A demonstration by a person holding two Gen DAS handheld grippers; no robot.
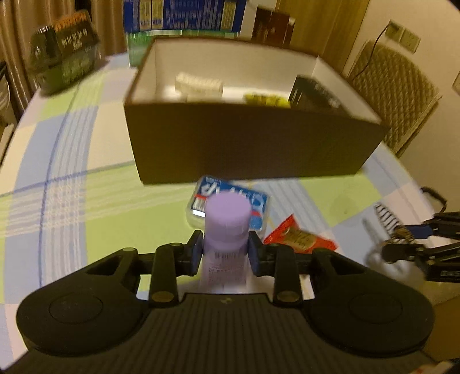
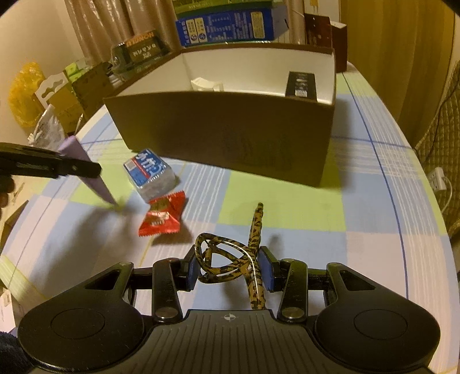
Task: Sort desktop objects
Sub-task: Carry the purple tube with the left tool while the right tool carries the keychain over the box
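Note:
My left gripper [image 1: 226,251] is shut on a purple tube [image 1: 227,230], cap forward, held above the table in front of the brown box [image 1: 244,143]. In the right wrist view the tube [image 2: 92,175] hangs tilted at the left. My right gripper [image 2: 230,270] is shut on a leopard-print hair clip [image 2: 230,259], low over the tablecloth; it also shows in the left wrist view [image 1: 402,238]. A blue tissue pack [image 2: 149,172] and a red snack packet [image 2: 162,217] lie on the table before the box. The tissue pack [image 1: 256,201] and the packet [image 1: 299,236] also show in the left wrist view.
The box holds a white item [image 1: 199,83], a yellow item [image 1: 266,99] and a black box [image 2: 300,83]. Blue and green cartons [image 2: 227,26] and a dark package [image 2: 141,49] stand behind it. A quilted chair [image 1: 396,95] is at the right.

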